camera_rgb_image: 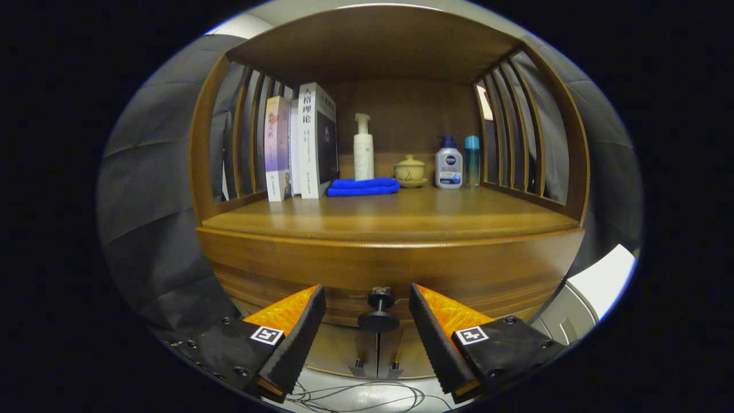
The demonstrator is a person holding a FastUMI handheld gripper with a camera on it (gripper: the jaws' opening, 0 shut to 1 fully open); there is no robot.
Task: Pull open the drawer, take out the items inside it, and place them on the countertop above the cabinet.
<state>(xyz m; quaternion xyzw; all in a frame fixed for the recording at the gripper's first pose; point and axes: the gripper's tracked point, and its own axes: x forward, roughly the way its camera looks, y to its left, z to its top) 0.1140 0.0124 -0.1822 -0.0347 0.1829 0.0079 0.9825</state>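
Wooden cabinet (390,269) right in front of you, and your hand-held gripper (367,321) has its fingers spread apart with nothing touching them. The drawer (321,275) is shut, and its dark knob (379,312) sits between the fingers, just ahead of the tips. Beyond that, up on the counter (395,215), you've got a row of stuff at the back: books (301,149) standing upright off to the left, a folded blue cloth (363,186) beside them, a white pump bottle (363,148) behind the cloth, then a small lidded cup (410,170), a squat pump bottle (448,163) and a teal bottle (472,160).
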